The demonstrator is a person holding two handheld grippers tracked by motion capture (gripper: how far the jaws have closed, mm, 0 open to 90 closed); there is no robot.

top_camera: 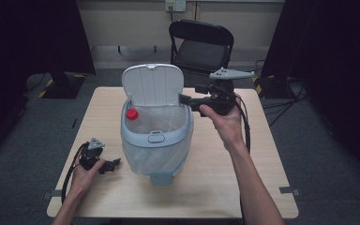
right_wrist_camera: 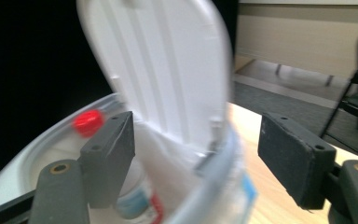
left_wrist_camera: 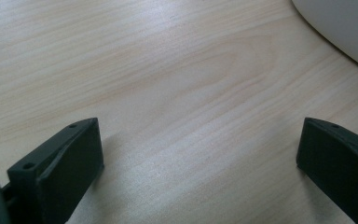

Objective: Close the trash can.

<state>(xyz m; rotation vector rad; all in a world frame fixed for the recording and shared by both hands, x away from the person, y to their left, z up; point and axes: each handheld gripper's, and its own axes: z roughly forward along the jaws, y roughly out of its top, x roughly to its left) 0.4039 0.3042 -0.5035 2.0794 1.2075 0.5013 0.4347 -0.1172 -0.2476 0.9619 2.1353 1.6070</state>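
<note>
Bin (top_camera: 157, 140) in middle of table (top_camera: 262, 187), lid (top_camera: 153, 84) standing up at far side. Bottle (top_camera: 131, 114) with red cap inside bin, far left. Right gripper (top_camera: 185, 99) at bin's far right rim, jaws wide, holding nothing. Left gripper (top_camera: 116, 163) near left of bin, low over table, jaws wide, holding nothing.

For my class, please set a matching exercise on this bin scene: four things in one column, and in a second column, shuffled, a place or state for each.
Things:
1. bin lid
2. red-capped bottle
3. left gripper
4. right gripper

Places or states:
A. low by the table, jaws open with nothing between them
B. standing up, open
C. inside the bin
D. jaws open at the bin's rim beside the lid

Pairs: 1-B, 2-C, 3-A, 4-D
</note>
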